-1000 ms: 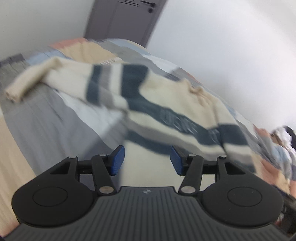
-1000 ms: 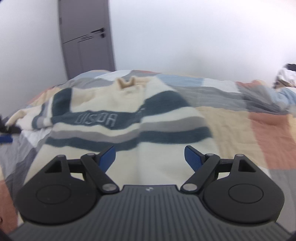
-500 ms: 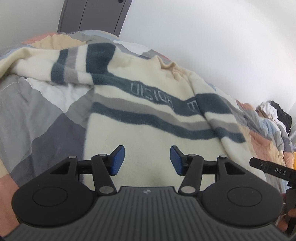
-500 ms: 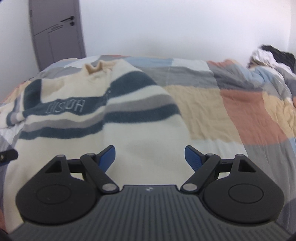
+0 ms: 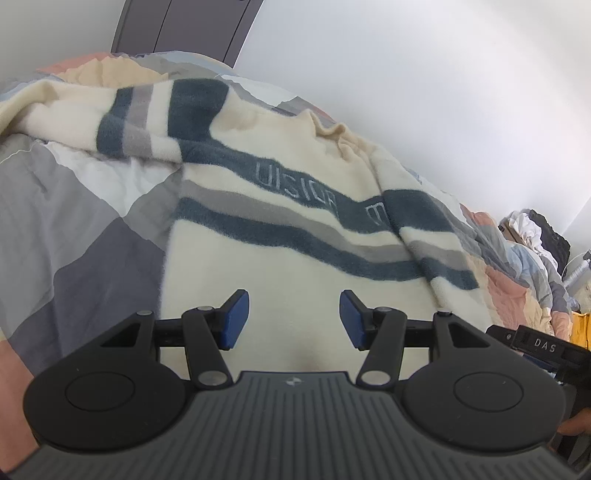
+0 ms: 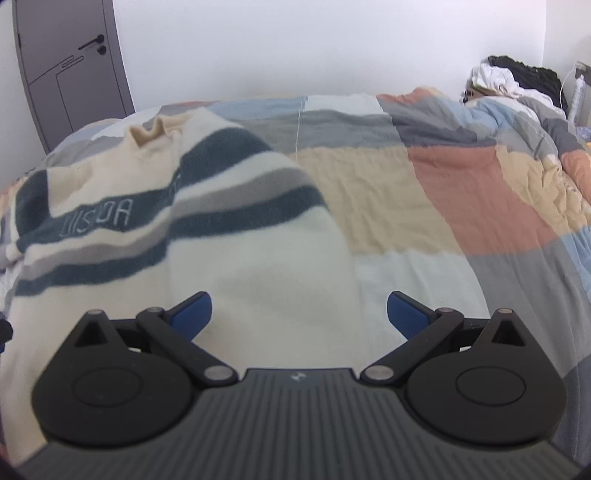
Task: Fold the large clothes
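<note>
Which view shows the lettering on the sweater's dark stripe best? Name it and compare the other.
The left wrist view. There the lettering on the striped sweater runs sharp and nearly whole across the dark band. In the right wrist view the lettering sits far left, smaller, blurred and partly lost in a fold.

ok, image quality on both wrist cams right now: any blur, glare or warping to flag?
Left wrist view: sharp, the lettering on the sweater reads cleanly; strong fisheye bend in the door frame; a faint pinkish glare patch on the wall. Right wrist view: soft blur across the sweater and the quilt; even daylight, no hard shadows; door bowed by the lens.
</note>
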Tool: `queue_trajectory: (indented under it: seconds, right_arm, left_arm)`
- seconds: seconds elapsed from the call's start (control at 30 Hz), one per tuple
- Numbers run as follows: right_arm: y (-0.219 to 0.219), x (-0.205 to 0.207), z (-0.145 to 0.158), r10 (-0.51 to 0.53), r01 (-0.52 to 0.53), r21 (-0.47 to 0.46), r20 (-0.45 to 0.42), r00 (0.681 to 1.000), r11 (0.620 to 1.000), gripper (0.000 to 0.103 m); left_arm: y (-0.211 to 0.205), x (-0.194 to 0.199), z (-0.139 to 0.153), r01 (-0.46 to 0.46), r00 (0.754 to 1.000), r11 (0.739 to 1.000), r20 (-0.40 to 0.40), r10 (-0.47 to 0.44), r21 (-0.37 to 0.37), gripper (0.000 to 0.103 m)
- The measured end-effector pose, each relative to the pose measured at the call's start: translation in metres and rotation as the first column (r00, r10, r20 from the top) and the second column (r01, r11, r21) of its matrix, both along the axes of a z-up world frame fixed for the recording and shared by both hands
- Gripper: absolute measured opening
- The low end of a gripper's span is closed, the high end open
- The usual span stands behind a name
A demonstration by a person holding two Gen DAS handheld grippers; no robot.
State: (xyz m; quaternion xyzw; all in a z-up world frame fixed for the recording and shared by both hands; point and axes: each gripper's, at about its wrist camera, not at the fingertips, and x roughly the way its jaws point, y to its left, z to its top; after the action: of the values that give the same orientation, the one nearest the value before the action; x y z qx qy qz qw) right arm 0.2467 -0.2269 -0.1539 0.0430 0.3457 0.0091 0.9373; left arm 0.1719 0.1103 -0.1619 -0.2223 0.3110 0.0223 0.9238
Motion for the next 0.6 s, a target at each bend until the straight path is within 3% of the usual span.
queue_trajectory:
  seconds: [0.07,0.13,0.2,0.23,0.27,0.3,0.43,0.6]
  right_arm:
    - [-0.001,-0.001,-0.002,0.002,-0.002,0.000,-0.010,1.000,1.000,0.103]
    - [-0.003,0.000,-0.006,0.008,-0.007,0.030,-0.040,0.999,1.000,0.094]
    - [-0.007,0.004,-0.009,0.008,-0.004,0.053,-0.076,0.997,0.999,0.053]
    - [-0.010,0.004,-0.009,0.000,0.006,0.066,-0.084,0.996,0.998,0.041]
    - [-0.012,0.004,-0.008,-0.012,0.018,0.075,-0.087,0.996,0.997,0.019]
    - [-0.015,0.004,-0.007,-0.020,0.028,0.086,-0.086,0.996,0.996,0.008]
    - [-0.028,0.010,0.013,-0.022,0.026,0.108,-0.036,0.999,0.994,0.002]
    - [-0.056,0.035,0.067,-0.026,0.022,0.033,0.106,0.994,0.999,0.002]
  left_arm:
    - [0.000,0.000,0.000,0.000,1.000,1.000,0.001,0.000,0.002,0.060]
    - [-0.001,0.000,0.000,0.000,1.000,1.000,0.001,0.000,0.004,0.060]
    - [0.000,-0.001,0.001,0.000,1.000,1.000,0.002,0.000,0.005,0.060]
    - [0.000,-0.001,0.001,0.000,1.000,1.000,0.002,0.000,0.006,0.060]
    - [-0.001,-0.001,0.001,-0.001,1.000,1.000,0.001,0.001,0.008,0.060]
    - [-0.001,-0.001,0.001,-0.002,1.000,1.000,0.002,0.002,0.009,0.060]
    - [0.000,-0.001,0.001,-0.004,1.000,1.000,0.002,0.004,0.008,0.060]
    - [0.001,-0.001,0.000,-0.007,1.000,1.000,-0.007,0.007,0.004,0.060]
